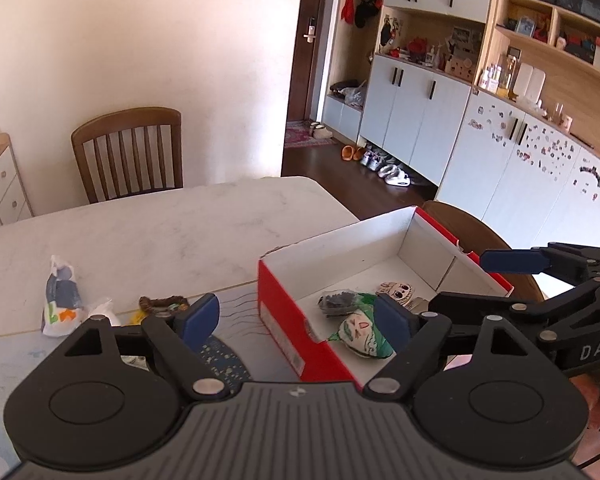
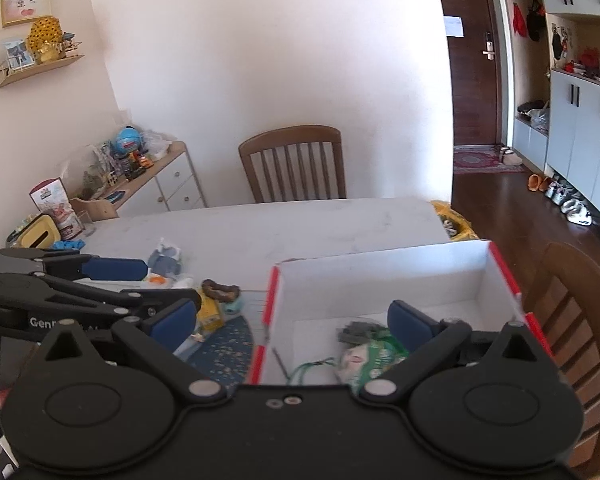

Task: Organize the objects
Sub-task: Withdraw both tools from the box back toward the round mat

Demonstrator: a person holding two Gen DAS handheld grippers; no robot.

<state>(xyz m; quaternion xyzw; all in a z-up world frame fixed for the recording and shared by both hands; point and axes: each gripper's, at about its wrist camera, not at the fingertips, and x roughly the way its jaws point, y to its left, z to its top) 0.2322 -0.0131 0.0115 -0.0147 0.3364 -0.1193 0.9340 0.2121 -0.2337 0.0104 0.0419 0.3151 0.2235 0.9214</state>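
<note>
Both grippers' jaws gape empty, the left gripper point(image 1: 298, 316) half-hiding a green-white pouch point(image 1: 362, 334) in the box point(image 1: 284, 312).

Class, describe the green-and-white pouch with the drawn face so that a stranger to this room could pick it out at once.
Start at the white marble table and find the open red shoebox with the white interior. At the near end of its floor lie a few small items. The pouch is the nearest one: white with a drawn face and green edging, beside a dark wrapped bundle and a pale cartoon-face piece.
</note>
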